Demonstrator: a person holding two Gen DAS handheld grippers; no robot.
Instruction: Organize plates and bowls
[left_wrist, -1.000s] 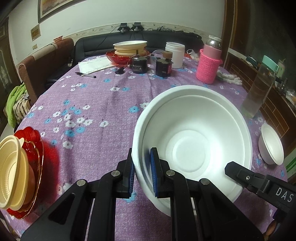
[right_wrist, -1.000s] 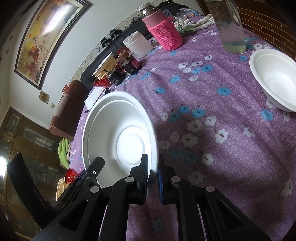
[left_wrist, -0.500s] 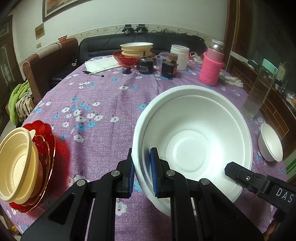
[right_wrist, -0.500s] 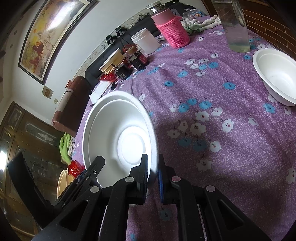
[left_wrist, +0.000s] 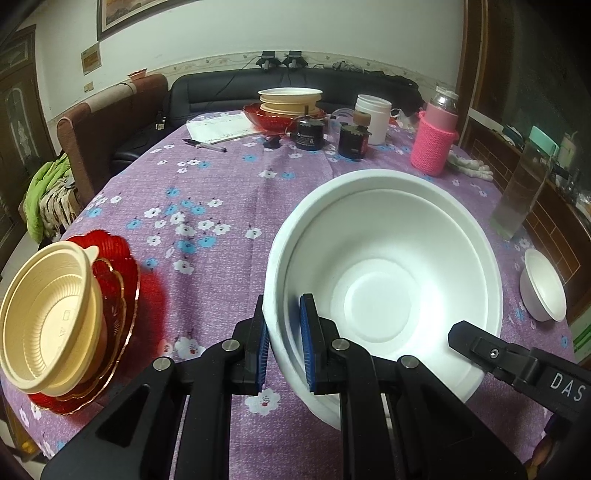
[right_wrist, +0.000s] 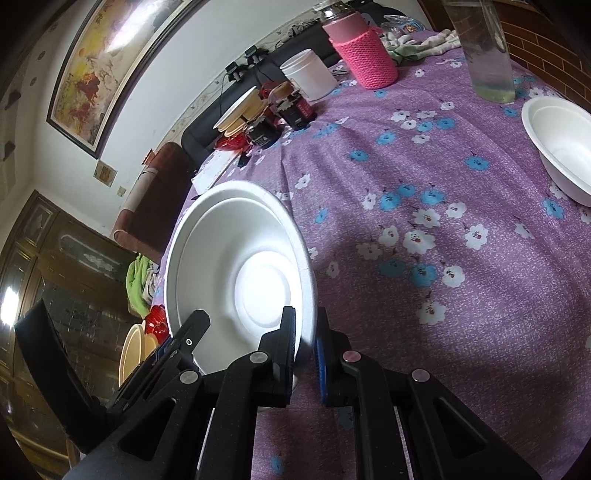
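The large white bowl (left_wrist: 384, 280) hides its own near rim behind the black tongs, the small white bowl (right_wrist: 561, 144) is cut by the right edge, and the dark jars' (left_wrist: 310, 134) labels are too small to read.

We see open purple tabletop (left_wrist: 207, 192) ahead, hemmed by the cream bowl on red plates (left_wrist: 55, 325) at left, jars (left_wrist: 354, 138) and a pink-sleeved bottle (left_wrist: 434, 136) beyond, and a clear bottle (right_wrist: 487, 48) and small white bowl (right_wrist: 561, 144) at right.
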